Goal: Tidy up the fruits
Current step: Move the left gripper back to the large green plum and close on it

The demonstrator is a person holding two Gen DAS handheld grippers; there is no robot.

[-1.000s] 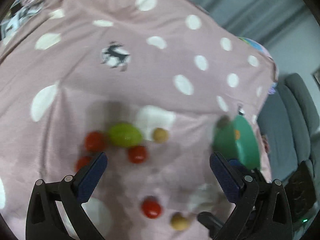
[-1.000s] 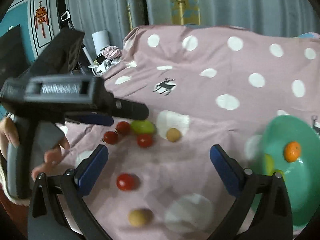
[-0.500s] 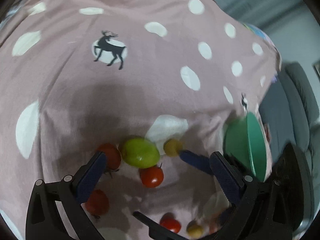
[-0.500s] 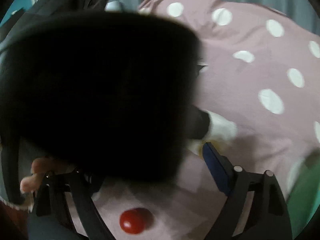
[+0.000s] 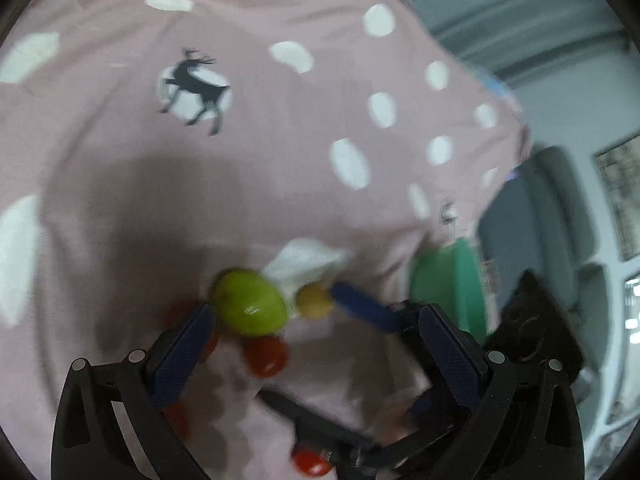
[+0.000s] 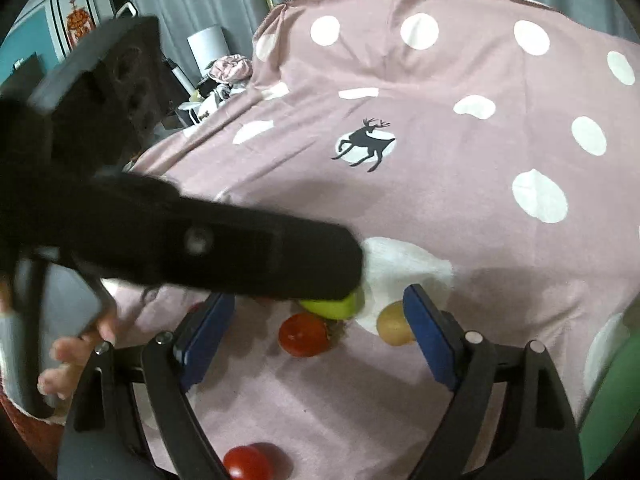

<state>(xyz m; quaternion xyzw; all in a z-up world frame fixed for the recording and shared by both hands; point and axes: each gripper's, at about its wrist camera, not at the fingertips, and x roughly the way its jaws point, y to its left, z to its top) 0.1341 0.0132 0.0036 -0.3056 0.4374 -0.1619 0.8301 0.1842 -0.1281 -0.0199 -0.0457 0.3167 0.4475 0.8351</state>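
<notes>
A glossy green oval fruit (image 5: 251, 304) is lying on the pink polka-dot cloth (image 5: 248, 168), just ahead of the left gripper (image 5: 312, 344), nearer its left finger. The left gripper's blue-padded jaws are spread wide, holding nothing. A small round yellow fruit (image 5: 315, 301) is sitting just right of the green one, touching the tip of one right-gripper finger (image 5: 362, 308). A red tomato (image 5: 266, 355) is lying between the left jaws. In the right wrist view, the right gripper (image 6: 316, 336) is also standing open, bracketing a tomato (image 6: 304, 334) and the yellow fruit (image 6: 394, 323). A green bowl (image 5: 448, 284) is resting to the right.
</notes>
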